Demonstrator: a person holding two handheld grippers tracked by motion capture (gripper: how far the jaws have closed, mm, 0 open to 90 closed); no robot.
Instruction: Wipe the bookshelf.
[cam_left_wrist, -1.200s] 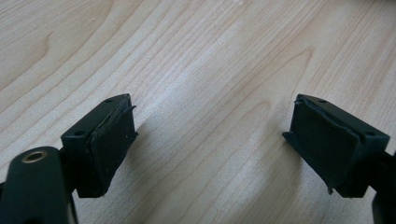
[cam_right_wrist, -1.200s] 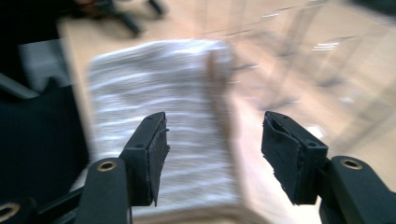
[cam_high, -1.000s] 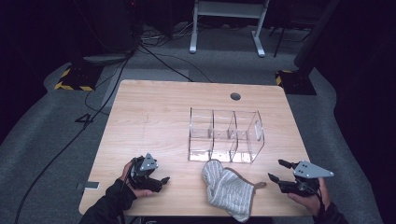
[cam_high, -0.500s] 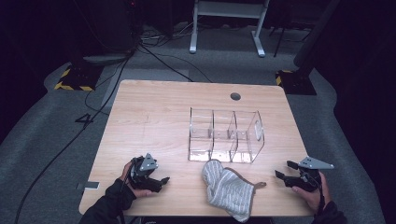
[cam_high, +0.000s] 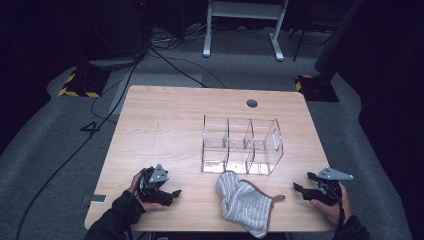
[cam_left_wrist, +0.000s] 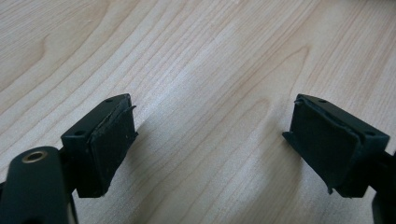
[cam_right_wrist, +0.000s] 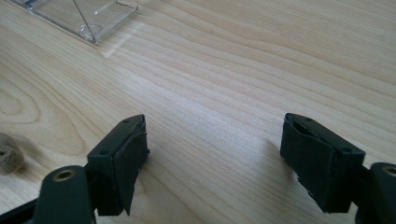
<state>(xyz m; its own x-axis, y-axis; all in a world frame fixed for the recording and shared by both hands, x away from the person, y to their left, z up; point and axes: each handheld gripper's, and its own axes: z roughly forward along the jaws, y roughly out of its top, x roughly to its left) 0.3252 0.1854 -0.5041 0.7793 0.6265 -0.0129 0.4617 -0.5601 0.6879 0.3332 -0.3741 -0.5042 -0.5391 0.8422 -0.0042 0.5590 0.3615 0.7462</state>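
Grey mitt (cam_high: 245, 202) lies untouched between both spread, empty grippers (cam_high: 167, 192) (cam_high: 302, 187); next, one must reach and pinch it.

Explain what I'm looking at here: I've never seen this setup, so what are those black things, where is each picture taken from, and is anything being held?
No robot arm here: a person holds a two-jaw hand tool in each hand. The high view looks down from above the person's side of the wooden table. There the left gripper rests near the front left edge, the right gripper near the front right.

The other two pictures come from cameras riding on the grippers, looking along their black jaws. In both, the jaws stand wide apart over bare wood, so nothing is held.

On the table stand a clear three-compartment organiser and, just in front of it, a grey knitted mitt at the front edge, between the two grippers and touched by neither.
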